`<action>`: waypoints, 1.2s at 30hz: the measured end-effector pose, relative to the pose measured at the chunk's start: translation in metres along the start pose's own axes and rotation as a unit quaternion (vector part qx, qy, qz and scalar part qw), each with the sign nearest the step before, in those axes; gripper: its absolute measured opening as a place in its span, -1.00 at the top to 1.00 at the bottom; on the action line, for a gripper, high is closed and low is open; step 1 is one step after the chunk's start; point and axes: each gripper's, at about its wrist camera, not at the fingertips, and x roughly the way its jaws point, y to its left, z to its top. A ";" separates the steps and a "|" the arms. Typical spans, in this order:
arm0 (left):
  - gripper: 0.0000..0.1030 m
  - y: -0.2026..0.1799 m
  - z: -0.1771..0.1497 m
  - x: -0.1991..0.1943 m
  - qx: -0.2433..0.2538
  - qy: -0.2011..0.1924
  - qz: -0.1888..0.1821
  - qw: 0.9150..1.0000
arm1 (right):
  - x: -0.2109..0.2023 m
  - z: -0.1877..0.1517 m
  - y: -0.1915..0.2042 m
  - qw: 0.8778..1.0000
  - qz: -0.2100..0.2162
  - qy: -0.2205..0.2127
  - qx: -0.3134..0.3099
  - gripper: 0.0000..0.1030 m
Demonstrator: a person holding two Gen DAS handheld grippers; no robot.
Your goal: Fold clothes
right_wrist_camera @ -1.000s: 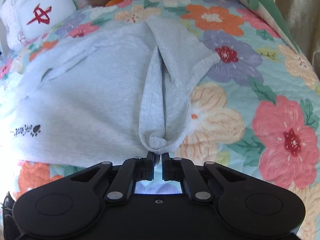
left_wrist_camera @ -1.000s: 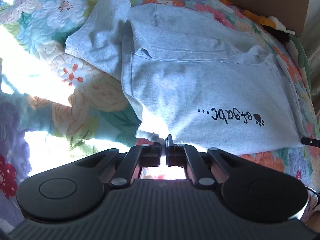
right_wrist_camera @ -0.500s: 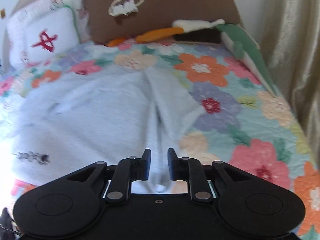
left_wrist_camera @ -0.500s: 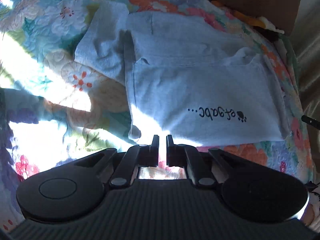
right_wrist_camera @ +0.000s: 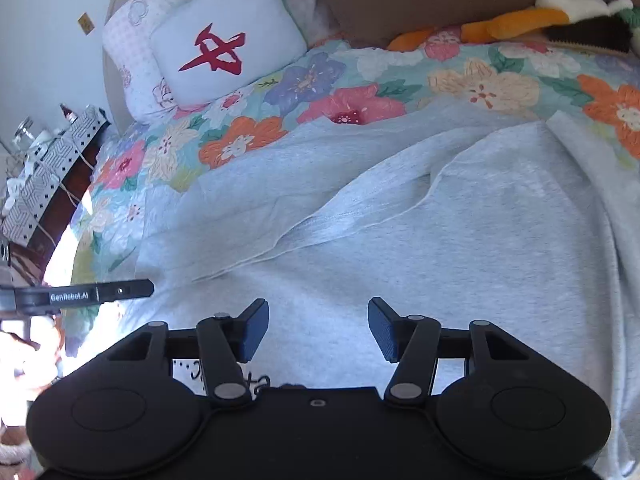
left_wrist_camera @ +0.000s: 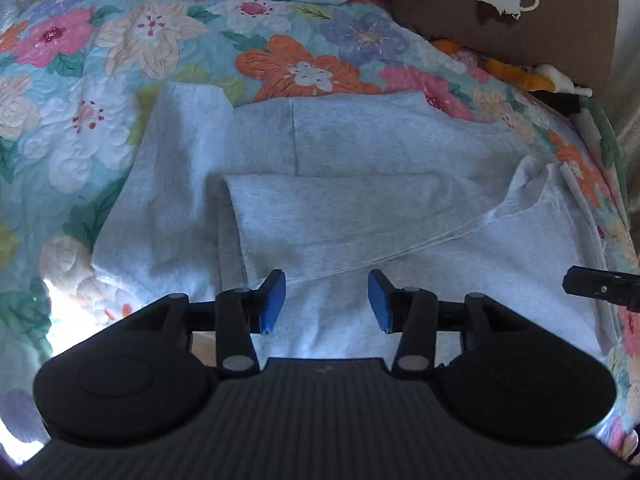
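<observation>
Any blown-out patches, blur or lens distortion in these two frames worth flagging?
Left wrist view: sunlight blows out the quilt at lower left; the shirt is evenly lit and sharp; fisheye bends the edges. Right wrist view: glare whites out the left edge; the pillow is crisp but curved.

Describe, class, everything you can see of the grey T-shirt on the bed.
The light heather-grey cotton-looking T-shirt lies spread on the floral quilted bedspread, its lower part folded up over the body, leaving a stitched hem running diagonally. One short sleeve lies flat at the left. Black printed lettering peeks out at the near edge in the right wrist view. Nothing grips it.
</observation>
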 end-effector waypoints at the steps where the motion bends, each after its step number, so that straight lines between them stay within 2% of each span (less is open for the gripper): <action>1: -0.02 0.003 0.001 0.006 -0.008 -0.001 0.005 1.000 | 0.009 0.003 -0.006 1.000 0.003 -0.001 0.022 -0.19; 4: 0.07 0.012 0.001 0.012 -0.035 -0.014 0.002 0.999 | 0.028 0.007 -0.019 0.997 -0.001 -0.008 0.081 -0.19; 5: 0.29 0.012 0.001 0.011 -0.030 -0.024 -0.001 0.999 | 0.034 0.008 -0.023 0.995 -0.002 -0.011 0.099 -0.20; 6: 0.81 0.010 0.001 0.011 -0.016 -0.031 -0.001 0.999 | 0.038 0.009 -0.025 0.993 0.002 -0.018 0.114 -0.21; 7: 1.00 0.008 0.002 0.011 -0.002 -0.036 0.000 0.999 | 0.044 0.012 -0.029 0.991 0.006 -0.026 0.131 -0.25; 9: 1.00 0.003 0.005 0.012 0.028 -0.043 0.002 0.999 | 0.053 0.016 -0.033 0.986 0.007 -0.040 0.160 -0.35; 15: 1.00 -0.012 0.015 0.002 0.078 -0.099 0.025 0.992 | 0.071 0.028 -0.044 0.968 0.032 -0.068 0.239 -0.38; 18: 1.00 -0.007 0.023 0.005 0.059 -0.088 0.017 0.994 | 0.082 0.039 -0.045 0.967 0.024 -0.074 0.241 -0.54; 20: 1.00 -0.001 0.023 0.007 0.037 -0.069 0.004 0.997 | 0.090 0.047 -0.043 0.970 0.010 -0.072 0.233 -0.54; 21: 0.97 0.000 0.020 0.006 0.036 -0.065 0.004 0.997 | 0.093 0.052 -0.042 0.972 0.000 -0.071 0.226 -0.48; 23: 0.92 -0.001 0.014 0.005 0.042 -0.056 0.017 0.997 | 0.096 0.060 -0.034 0.979 -0.029 -0.071 0.188 0.03; 24: 0.83 -0.001 0.011 0.005 0.046 -0.051 0.027 0.997 | 0.097 0.064 -0.032 0.982 -0.041 -0.070 0.171 0.49; 25: 0.76 0.000 0.007 0.005 0.052 -0.045 0.032 0.997 | 0.098 0.067 -0.030 0.984 -0.050 -0.070 0.157 0.63; 27: 0.24 0.003 0.002 0.005 0.052 -0.038 0.036 0.997 | 0.099 0.069 -0.034 0.985 -0.045 -0.069 0.152 0.72; 28: 0.18 0.006 0.000 0.004 0.047 -0.042 0.033 0.997 | 0.098 0.069 -0.037 0.985 -0.040 -0.070 0.153 0.75; 32: 0.25 0.016 -0.009 -0.006 0.035 -0.093 0.021 0.995 | 0.091 0.064 -0.045 0.984 -0.011 -0.083 0.157 0.78; 36: 0.25 0.022 -0.008 -0.003 0.016 -0.076 -0.030 0.997 | 0.086 0.063 -0.046 0.984 0.025 -0.102 0.144 0.78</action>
